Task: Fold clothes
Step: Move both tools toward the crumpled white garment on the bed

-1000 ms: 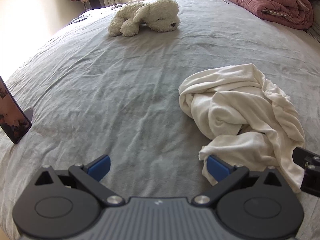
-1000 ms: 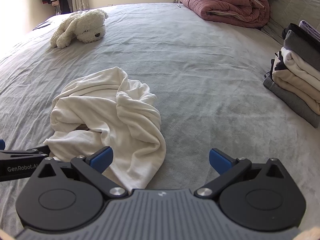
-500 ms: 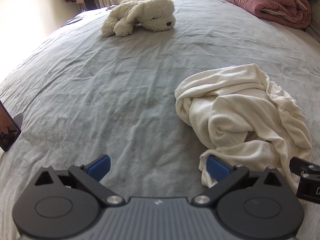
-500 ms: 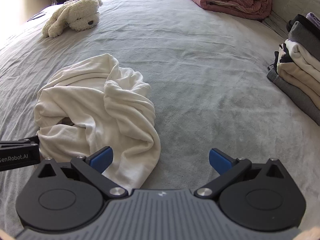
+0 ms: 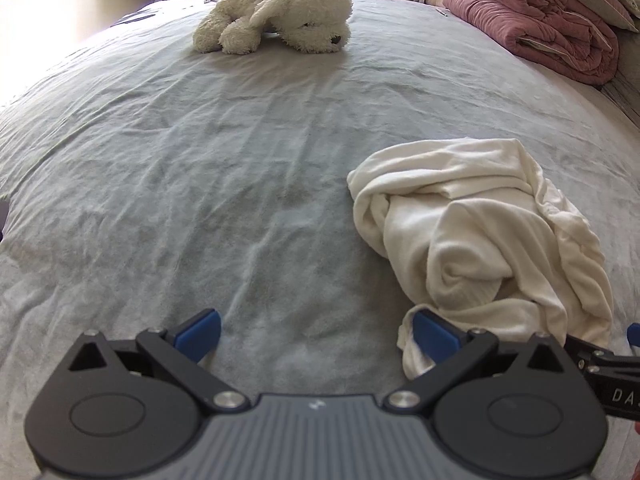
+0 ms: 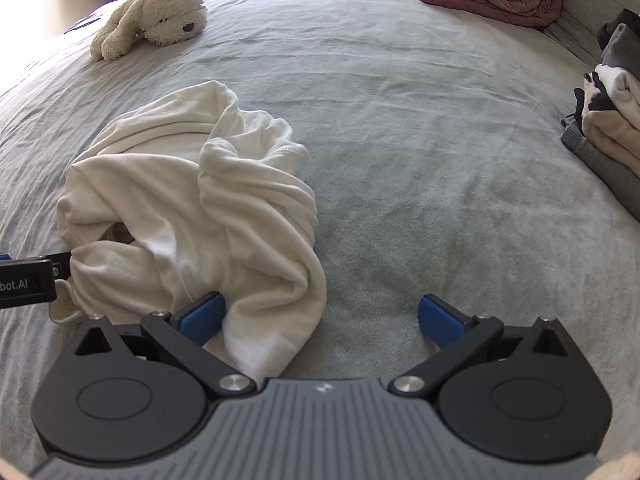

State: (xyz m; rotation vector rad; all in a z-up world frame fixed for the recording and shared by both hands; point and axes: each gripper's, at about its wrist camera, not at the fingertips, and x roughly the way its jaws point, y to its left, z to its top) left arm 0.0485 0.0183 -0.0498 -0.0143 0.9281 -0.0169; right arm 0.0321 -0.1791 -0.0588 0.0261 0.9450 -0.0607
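Left gripper (image 5: 316, 334): I see its jaws spread wide with nothing between them; only grey sheet lies in the gap, and the right blue pad (image 5: 434, 336) sits against the near hem of the garment.
Right gripper (image 6: 320, 318): my view shows its jaws wide apart too, holding nothing; the left blue pad (image 6: 202, 316) is tucked against the cloth, and the garment's near fold lies in the left part of the gap.
White garment (image 6: 192, 208): 1 crumpled cream piece, bunched in twisted folds on the bed, lying between my 2 tools and just ahead of them.
Bed sheet (image 5: 180, 184): grey, wrinkled, bearing everything I can see.
Plush dog (image 5: 276, 18): cream-coloured, lying on its side at the far end of the bed, well apart from the garment.
Pink quilt (image 5: 552, 28): rolled up at the far right corner.
Folded stack (image 6: 612, 120): grey, cream and dark pieces piled at the right edge of the right wrist view.
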